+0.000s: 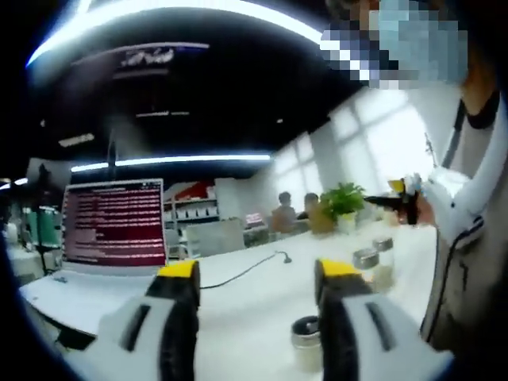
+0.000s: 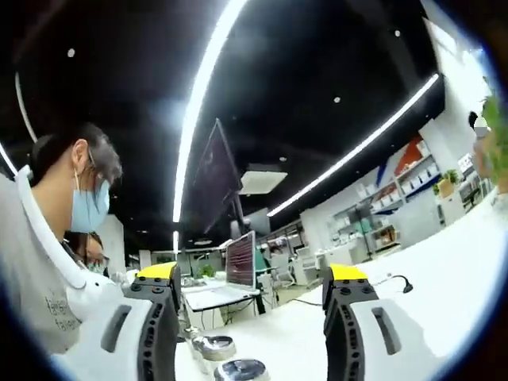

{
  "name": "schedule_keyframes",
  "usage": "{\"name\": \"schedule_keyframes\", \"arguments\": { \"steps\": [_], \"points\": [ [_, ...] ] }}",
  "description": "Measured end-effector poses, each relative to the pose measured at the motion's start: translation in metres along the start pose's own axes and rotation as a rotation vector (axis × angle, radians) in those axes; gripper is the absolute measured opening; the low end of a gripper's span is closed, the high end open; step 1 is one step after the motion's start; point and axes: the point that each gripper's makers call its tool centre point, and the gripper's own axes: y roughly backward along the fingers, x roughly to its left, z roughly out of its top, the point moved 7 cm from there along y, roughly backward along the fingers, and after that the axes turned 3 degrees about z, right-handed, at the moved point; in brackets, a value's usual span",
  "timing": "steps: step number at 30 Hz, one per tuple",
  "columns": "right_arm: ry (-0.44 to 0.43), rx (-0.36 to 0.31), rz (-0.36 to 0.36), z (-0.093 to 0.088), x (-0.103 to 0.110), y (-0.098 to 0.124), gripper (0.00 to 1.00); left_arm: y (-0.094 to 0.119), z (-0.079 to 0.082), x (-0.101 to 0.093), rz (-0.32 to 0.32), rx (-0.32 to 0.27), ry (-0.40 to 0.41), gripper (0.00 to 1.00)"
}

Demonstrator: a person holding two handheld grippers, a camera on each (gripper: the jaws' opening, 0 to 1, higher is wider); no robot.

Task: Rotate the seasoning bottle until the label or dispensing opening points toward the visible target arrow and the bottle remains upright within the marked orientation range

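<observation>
A seasoning bottle [image 1: 305, 343] with a metal lid stands upright on the white table [image 1: 254, 309], just inside my left gripper's right jaw and below its tip. My left gripper [image 1: 258, 274] is open with nothing between its jaws. Two more seasoning bottles [image 1: 375, 263] stand further right on the table. In the right gripper view, two metal bottle lids [image 2: 216, 347] show low between the jaws, under my right gripper [image 2: 252, 275], which is open and holds nothing. The right gripper [image 1: 408, 200] also shows in the left gripper view, raised in the person's hand.
An open laptop [image 1: 113, 226] sits at the table's left, with a black cable [image 1: 246, 271] running across the middle. A potted plant [image 1: 343, 202] stands at the far edge. The person's torso [image 1: 468, 262] is close on the right. Two seated people [image 1: 295, 213] are far behind.
</observation>
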Motion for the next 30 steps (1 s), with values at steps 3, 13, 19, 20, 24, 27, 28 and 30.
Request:
{"name": "schedule_keyframes", "arguments": {
  "steps": [3,13,19,20,24,27,28,30],
  "points": [
    [0.031,0.029,-0.006,-0.003,0.001,-0.004,0.73,0.006,0.003,0.003,0.029,-0.015,-0.017,0.65],
    [-0.028,-0.025,-0.087,-0.008,-0.014,0.008,0.81,0.008,0.002,0.007,0.071,-0.091,0.027,0.88],
    [-0.008,0.039,-0.048,-0.017,-0.009,0.004,0.86,-0.003,-0.015,-0.002,0.033,0.03,-0.037,0.88],
    [-0.005,0.059,-0.039,-0.021,-0.006,0.002,0.86,-0.007,-0.018,-0.006,0.02,0.039,-0.042,0.88],
    [-0.004,0.106,-0.023,-0.032,-0.007,0.006,0.91,-0.012,-0.026,-0.014,-0.025,0.056,-0.025,0.92],
    [-0.061,0.084,-0.043,-0.038,-0.017,0.013,0.93,-0.014,-0.03,-0.013,-0.029,0.073,-0.014,0.95],
    [-0.076,0.074,-0.052,-0.039,-0.021,0.015,0.93,-0.014,-0.03,-0.013,-0.029,0.076,-0.011,0.96],
    [-0.083,0.068,-0.06,-0.041,-0.026,0.017,0.93,-0.013,-0.03,-0.013,-0.031,0.073,-0.009,0.96]
  ]
}}
